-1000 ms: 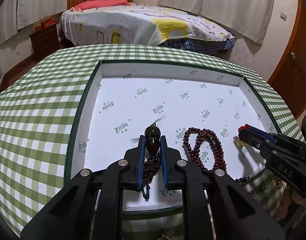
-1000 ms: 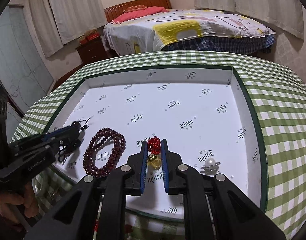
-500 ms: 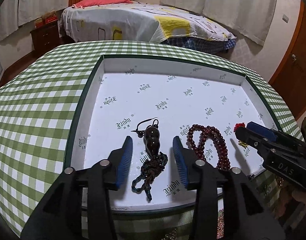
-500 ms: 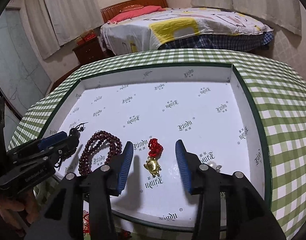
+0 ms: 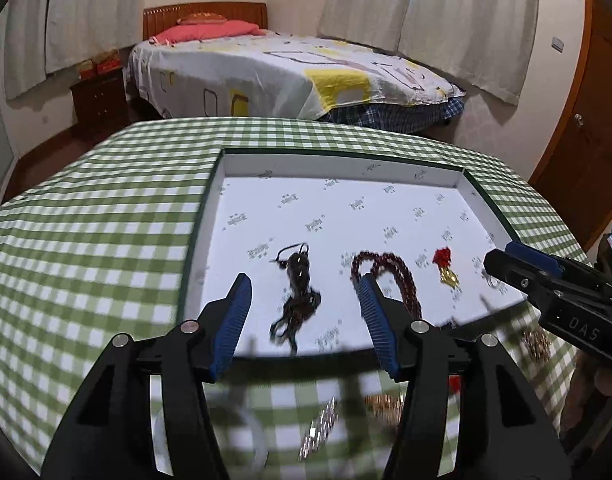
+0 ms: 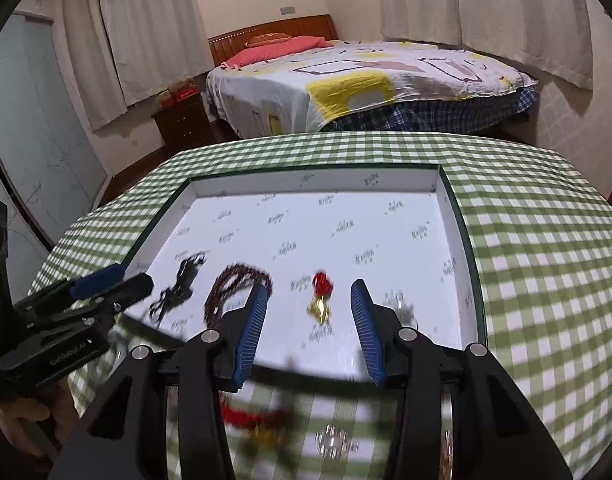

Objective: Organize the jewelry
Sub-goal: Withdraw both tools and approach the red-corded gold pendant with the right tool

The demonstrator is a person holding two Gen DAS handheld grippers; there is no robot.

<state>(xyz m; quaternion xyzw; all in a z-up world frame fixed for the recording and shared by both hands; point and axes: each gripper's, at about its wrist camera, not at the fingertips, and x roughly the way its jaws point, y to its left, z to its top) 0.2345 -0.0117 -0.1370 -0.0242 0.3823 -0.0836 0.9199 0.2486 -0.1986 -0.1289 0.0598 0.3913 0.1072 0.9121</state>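
Observation:
A white tray with a green rim (image 5: pixel 210 216) (image 6: pixel 453 240) lies on the checked table. Along its near side lie a dark pendant with a cord tassel (image 5: pixel 298 276) (image 6: pixel 182 276), a dark red bead bracelet (image 5: pixel 401 276) (image 6: pixel 234 280), a red-knot gold charm (image 5: pixel 445 266) (image 6: pixel 321 296) and a small silver piece (image 6: pixel 401 308). My left gripper (image 5: pixel 304 280) (image 6: pixel 132 276) hangs over the near rim, its jaws opening and empty, the pendant lying ahead of them. My right gripper (image 6: pixel 309 286) (image 5: pixel 503 254) is open and empty, behind the gold charm.
Loose jewelry lies blurred on the green checked cloth in front of the tray: a silver piece (image 5: pixel 321 428), gold pieces (image 5: pixel 385 404), a red tassel (image 6: pixel 246 416). A bed (image 5: pixel 286 72) and a nightstand (image 5: pixel 100 100) stand beyond the table. A hand (image 6: pixel 22 420) holds the left gripper.
Both grippers opened, letting go of the dark pendant and the gold charm, which now lie in the tray. Both then drew back and up toward the near rim.

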